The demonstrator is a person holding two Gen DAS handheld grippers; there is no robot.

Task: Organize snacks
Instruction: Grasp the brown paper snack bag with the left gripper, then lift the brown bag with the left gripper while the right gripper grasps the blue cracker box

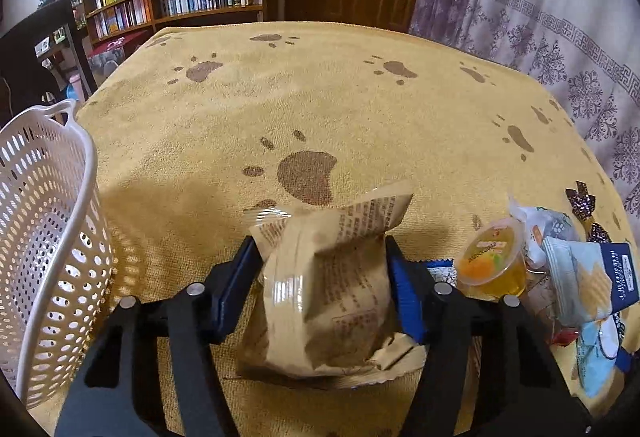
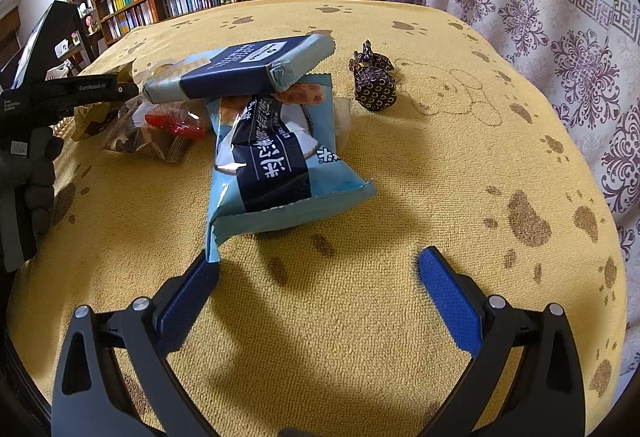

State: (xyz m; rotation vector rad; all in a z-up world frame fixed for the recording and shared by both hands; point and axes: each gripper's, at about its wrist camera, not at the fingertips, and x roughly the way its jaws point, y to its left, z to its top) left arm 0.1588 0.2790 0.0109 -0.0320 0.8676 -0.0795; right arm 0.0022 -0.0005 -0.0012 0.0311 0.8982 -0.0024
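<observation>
Paw-print cloth point(image 1: 360, 109): left tongs point(image 1: 324, 261) clamp brown packet point(image 1: 328, 289), hiding its base; right tongs point(image 2: 320, 269) apart.

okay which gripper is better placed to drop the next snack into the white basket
Left. The left gripper is already shut on the brown paper-wrapped snack, and the white basket sits just to its left. The right gripper is open and empty, facing the blue snack bag.

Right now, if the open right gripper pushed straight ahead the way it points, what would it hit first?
Probably the light blue snack bag: the right gripper is open, its left finger already at the bag's near corner. Depth is uncertain; the centre line may pass over bare yellow cloth.
</observation>
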